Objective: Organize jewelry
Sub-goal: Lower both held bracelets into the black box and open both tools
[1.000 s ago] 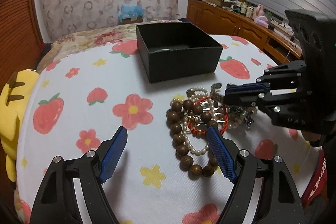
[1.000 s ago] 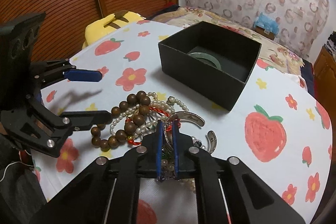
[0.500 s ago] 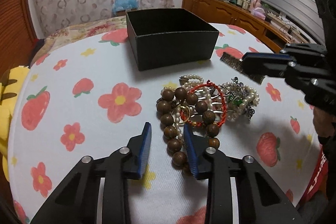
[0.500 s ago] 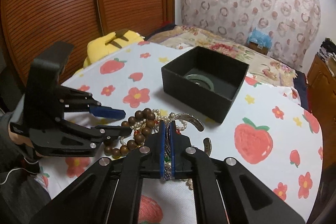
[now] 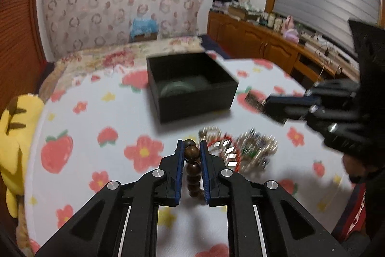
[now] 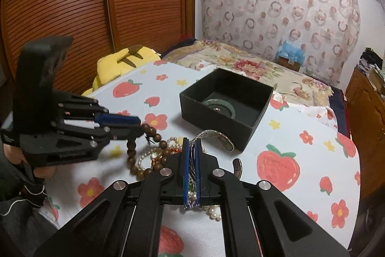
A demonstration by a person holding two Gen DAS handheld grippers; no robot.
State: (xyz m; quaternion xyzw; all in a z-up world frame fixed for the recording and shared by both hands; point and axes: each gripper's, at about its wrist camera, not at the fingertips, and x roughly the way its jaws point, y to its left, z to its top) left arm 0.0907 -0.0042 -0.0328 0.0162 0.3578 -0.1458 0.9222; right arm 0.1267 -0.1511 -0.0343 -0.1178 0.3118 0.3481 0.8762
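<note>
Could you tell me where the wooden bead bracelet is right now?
The wooden bead bracelet is clamped in the left hand-held gripper, lifted at the left edge of the jewelry pile, in front of the black box.

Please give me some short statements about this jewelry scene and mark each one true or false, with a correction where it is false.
1. The left gripper is shut on the string of round brown wooden beads. True.
2. The open black square box holds nothing. False: a pale green bangle ring lies on its floor.
3. The right gripper is open wide above the pile. False: its blue pads stand close together, with a silvery piece of jewelry pinched between them.
4. The white cloth with red strawberries and flowers covers the table under the jewelry. True.
5. The yellow plush toy sits inside the box. False: it lies beyond the table's edge, near the wooden slatted door.
</note>
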